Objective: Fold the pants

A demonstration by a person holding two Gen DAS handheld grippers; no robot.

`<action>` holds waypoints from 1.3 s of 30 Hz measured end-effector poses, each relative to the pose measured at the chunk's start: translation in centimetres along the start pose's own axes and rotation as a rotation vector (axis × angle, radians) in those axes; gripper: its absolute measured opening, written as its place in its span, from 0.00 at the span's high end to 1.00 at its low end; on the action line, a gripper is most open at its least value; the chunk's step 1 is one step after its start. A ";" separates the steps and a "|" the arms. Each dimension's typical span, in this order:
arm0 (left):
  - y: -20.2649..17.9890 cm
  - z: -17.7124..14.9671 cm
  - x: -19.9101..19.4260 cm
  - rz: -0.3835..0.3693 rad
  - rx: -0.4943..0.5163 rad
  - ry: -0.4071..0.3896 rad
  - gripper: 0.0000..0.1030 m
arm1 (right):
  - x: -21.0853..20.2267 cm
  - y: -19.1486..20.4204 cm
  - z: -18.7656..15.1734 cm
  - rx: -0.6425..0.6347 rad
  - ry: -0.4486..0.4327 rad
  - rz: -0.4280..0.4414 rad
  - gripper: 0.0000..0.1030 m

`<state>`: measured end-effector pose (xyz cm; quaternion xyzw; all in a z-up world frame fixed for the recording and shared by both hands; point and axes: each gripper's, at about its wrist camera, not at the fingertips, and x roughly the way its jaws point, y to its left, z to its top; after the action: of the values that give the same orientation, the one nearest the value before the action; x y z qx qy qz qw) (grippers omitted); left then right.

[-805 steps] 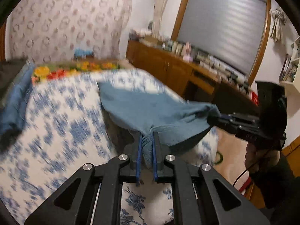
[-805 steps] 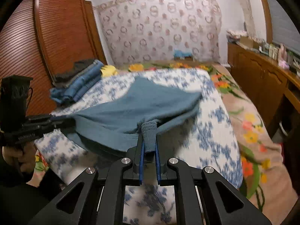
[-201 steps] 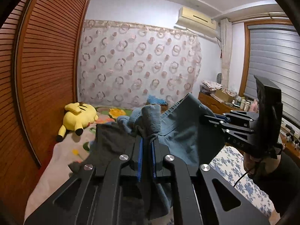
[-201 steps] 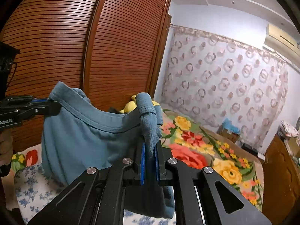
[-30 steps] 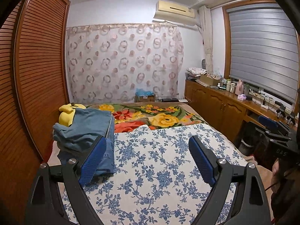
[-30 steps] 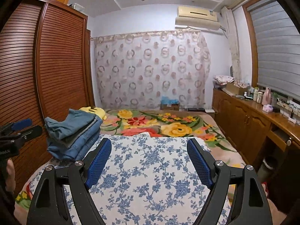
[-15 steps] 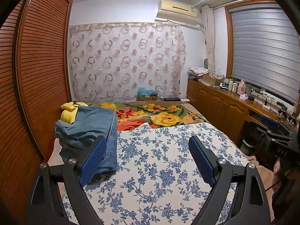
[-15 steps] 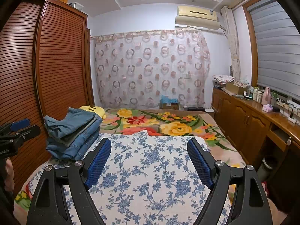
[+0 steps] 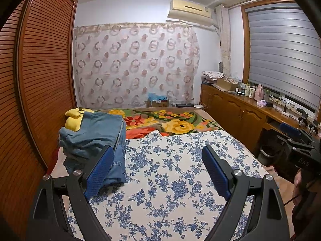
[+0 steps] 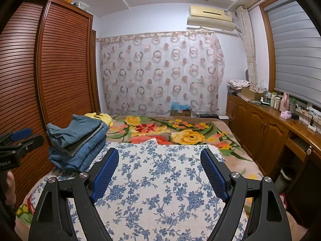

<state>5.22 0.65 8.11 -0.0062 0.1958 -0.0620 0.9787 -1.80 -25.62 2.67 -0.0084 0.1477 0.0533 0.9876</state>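
Left claw (image 9: pixel 157 165): wide open, nothing between the blue pads, just hanging over the near end of the blue-flowered white bedspread (image 9: pixel 170 180).
Right claw (image 10: pixel 159 168): same deal, jaws spread wide and empty, over the bedspread too.
Pants: the folded teal-blue cotton pants (image 10: pixel 75 128) sit on top of a stack of folded denim jeans (image 10: pixel 84 154), at the left edge of the bedspread, right up against the brown slatted wooden wardrobe (image 10: pixel 46 80) side.
Stack details: there's a grey folded layer sandwiched between the teal pants and the jeans; in the left wrist view the left pad partly covers the stack.
Plush: a yellow plush toy (image 10: pixel 101 117) is just behind the stack, touching it as far as I can tell.
Beyond the bedspread: a bright floral blanket with yellow and red flowers (image 10: pixel 180 132) covers the far end of the bed.
Right of the bedspread: a long wooden cabinet bench (image 10: pixel 266 128) with bottles and small stuff on top, under a grey roller blind (image 10: pixel 297 46).
Far wall past the bedspread: a sheer curtain with ring patterns (image 10: pixel 160 72), with a cream air conditioner (image 10: pixel 210 17) above it.
Person: a bit of a hand shows at the edge of each view, holding the other claw's handle.
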 end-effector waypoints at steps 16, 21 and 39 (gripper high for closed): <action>0.1 0.0 0.0 0.000 0.000 -0.001 0.13 | 0.0 -0.1 0.0 -0.002 0.000 0.001 0.17; 0.1 0.0 0.0 0.001 0.000 -0.001 0.13 | 0.0 -0.1 -0.1 -0.002 0.000 0.002 0.17; 0.1 -0.1 0.0 0.001 0.000 -0.001 0.13 | -0.1 0.3 -0.2 -0.004 0.002 -0.002 0.17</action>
<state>5.24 0.71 8.02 -0.0059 0.1955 -0.0615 0.9788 -1.97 -25.35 2.52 -0.0106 0.1486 0.0526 0.9874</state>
